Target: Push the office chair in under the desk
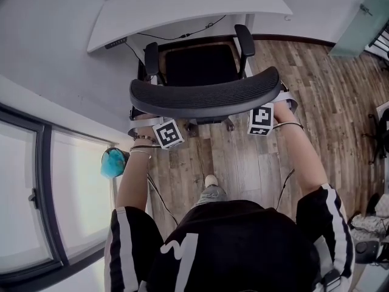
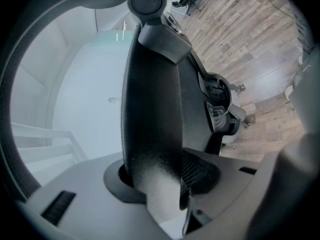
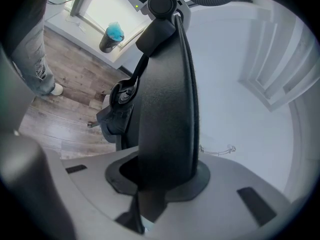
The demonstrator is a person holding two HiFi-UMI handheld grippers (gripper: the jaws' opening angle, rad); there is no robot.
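Observation:
A black office chair faces the white desk in the head view, its seat just in front of the desk's near edge. The curved mesh backrest lies between my two grippers. My left gripper is shut on the backrest's left end, and my right gripper is shut on its right end. In the left gripper view the backrest edge runs up from between the jaws of my left gripper. The right gripper view shows the same edge clamped in my right gripper.
A teal cup stands on the window sill at the left, beside a large window. Cables hang under the desk. The floor is wood planks. My foot is behind the chair. Dark furniture stands at the far right.

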